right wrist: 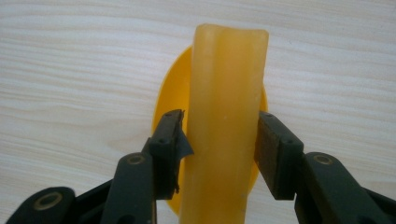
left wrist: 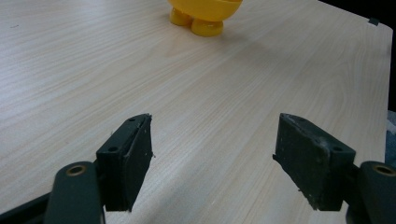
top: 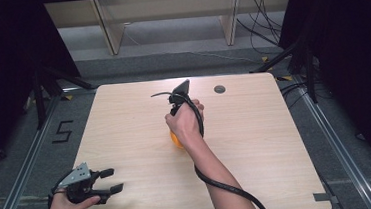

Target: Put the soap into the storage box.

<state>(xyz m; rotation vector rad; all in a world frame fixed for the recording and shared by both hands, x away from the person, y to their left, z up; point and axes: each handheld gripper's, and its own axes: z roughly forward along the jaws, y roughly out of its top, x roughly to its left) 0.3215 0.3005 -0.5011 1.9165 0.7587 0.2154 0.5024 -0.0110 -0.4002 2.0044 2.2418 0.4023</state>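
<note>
Right claw (right wrist: pixel 219 149) closed on a pale yellow stick (right wrist: pixel 226 116), held between its jaws above an orange-yellow dish (right wrist: pixel 173 93) at mid-counter (top: pixel 277 142). Left claw (left wrist: pixel 212 158) wide open, empty, near the counter's left front corner.

We see a pale wood-grain counter (top: pixel 257 144) with rounded corners and a small grey round cap (top: pixel 219 89) set in it near its far edge. A yellow object (left wrist: pixel 205 16) stands on little feet near its middle.
</note>
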